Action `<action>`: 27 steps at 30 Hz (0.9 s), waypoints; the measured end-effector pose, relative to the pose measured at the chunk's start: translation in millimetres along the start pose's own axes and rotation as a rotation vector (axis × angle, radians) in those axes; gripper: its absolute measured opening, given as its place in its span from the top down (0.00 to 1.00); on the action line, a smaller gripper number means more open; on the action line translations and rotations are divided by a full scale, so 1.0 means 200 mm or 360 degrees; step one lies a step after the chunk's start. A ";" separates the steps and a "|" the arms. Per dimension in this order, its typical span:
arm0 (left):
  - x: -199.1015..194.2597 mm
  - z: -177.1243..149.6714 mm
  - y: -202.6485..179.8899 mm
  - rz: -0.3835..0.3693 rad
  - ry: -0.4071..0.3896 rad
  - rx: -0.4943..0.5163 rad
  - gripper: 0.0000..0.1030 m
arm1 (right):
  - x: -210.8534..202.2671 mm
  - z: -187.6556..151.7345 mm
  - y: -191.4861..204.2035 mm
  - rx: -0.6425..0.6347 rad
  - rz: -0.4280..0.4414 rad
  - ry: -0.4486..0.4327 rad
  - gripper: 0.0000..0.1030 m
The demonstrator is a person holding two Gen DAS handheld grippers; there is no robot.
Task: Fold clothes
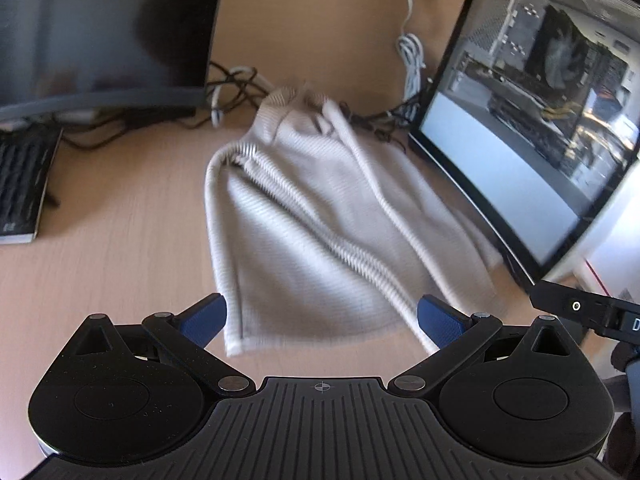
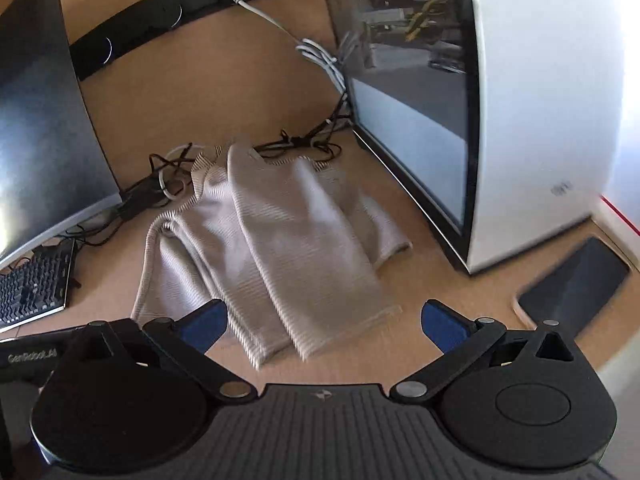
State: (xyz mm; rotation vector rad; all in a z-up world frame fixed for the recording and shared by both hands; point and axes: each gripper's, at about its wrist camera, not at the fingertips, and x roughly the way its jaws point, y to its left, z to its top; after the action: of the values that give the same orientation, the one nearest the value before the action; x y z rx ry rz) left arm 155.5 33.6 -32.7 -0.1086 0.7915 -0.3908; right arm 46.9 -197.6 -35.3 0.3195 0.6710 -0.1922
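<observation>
Both claws, left claw (image 1: 320,320) and right claw (image 2: 324,324), gaped wide and empty; the ribbed sweater (image 1: 304,220) mid-frame looked soft, floppy, light, so I'd pinch its near hem.

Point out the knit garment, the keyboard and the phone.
knit garment (image 2: 288,248), right wrist view, on the middle of its top folded layer.
keyboard (image 2: 34,288), right wrist view, on its keys at the left edge.
phone (image 2: 576,284), right wrist view, on the middle of its dark screen.
</observation>
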 end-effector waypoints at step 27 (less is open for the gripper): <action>0.66 0.33 0.14 -0.0028 0.0250 -0.0099 0.00 | 1.11 0.67 0.07 0.0293 0.0502 0.0338 0.00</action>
State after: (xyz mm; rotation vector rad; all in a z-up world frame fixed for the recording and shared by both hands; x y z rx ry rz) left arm 295.6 5.6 -81.7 -0.1444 0.9587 -0.3947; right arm 297.4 -247.8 -74.9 0.6231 0.8041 0.0834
